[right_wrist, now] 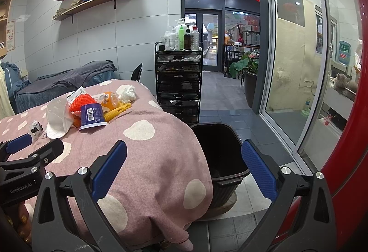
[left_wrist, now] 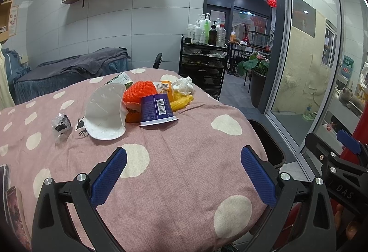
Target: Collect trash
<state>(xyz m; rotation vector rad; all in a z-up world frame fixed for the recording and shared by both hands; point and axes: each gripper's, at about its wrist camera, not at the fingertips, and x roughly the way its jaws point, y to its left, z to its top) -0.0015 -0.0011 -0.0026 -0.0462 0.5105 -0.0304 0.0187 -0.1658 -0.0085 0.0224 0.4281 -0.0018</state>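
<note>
Trash lies in a heap on the far part of a table covered with a pink spotted cloth [left_wrist: 184, 160]: a white face mask [left_wrist: 103, 111], an upturned purple cup [left_wrist: 156, 109], orange netting [left_wrist: 140, 91], an orange bottle [left_wrist: 166, 88], yellow foam net [left_wrist: 181, 101], a crumpled tissue [left_wrist: 184, 85] and a small foil wrapper [left_wrist: 61, 125]. The same heap shows in the right wrist view [right_wrist: 92, 111]. A black trash bin [right_wrist: 218, 148] stands on the floor right of the table. My left gripper [left_wrist: 184, 176] is open and empty over the near cloth. My right gripper [right_wrist: 184, 171] is open and empty near the table's right edge, beside the bin.
A black trolley with bottles [right_wrist: 179, 81] stands behind the table. A black chair [right_wrist: 136, 72] and a covered bed [left_wrist: 69, 70] are at the back. A glass sliding door [right_wrist: 296, 68] runs along the right. Potted plant [right_wrist: 246, 72] by the doorway.
</note>
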